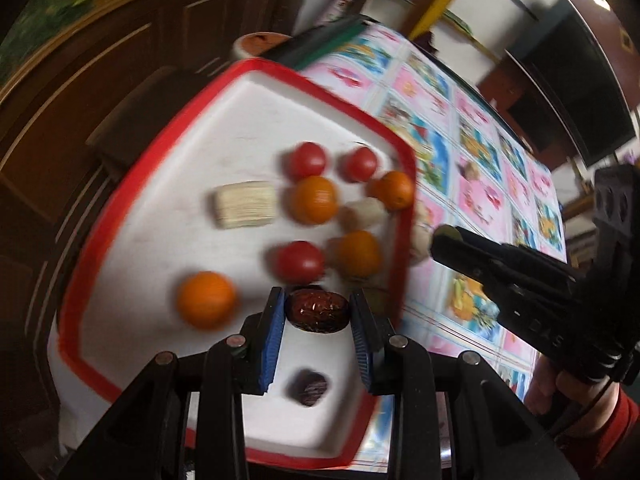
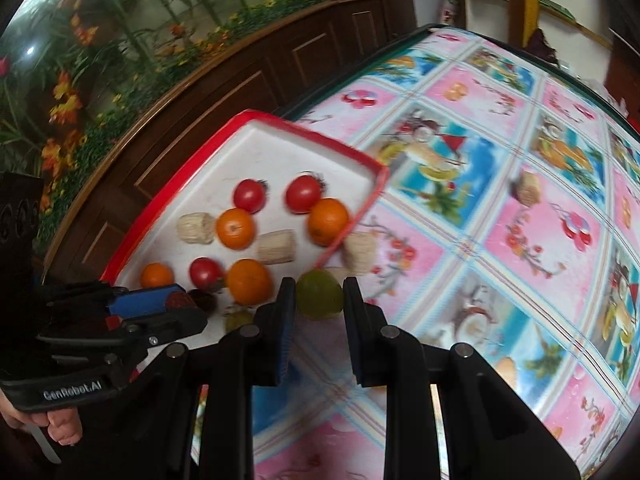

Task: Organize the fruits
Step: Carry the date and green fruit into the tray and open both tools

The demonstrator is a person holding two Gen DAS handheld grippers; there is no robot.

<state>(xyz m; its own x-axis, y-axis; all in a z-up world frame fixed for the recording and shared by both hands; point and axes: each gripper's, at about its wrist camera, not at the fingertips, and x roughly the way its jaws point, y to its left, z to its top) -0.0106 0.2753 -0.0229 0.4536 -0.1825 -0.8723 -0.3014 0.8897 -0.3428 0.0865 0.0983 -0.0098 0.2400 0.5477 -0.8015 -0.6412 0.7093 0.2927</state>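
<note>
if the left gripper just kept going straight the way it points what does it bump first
Probably the red tomato just beyond the dark date that the left gripper holds, above the white tray; depth is unclear.

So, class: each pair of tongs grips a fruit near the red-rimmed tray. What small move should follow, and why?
Probably lower the left tongs and release the red date beside the other date; it already hangs over the tray, matching fruit below.
</note>
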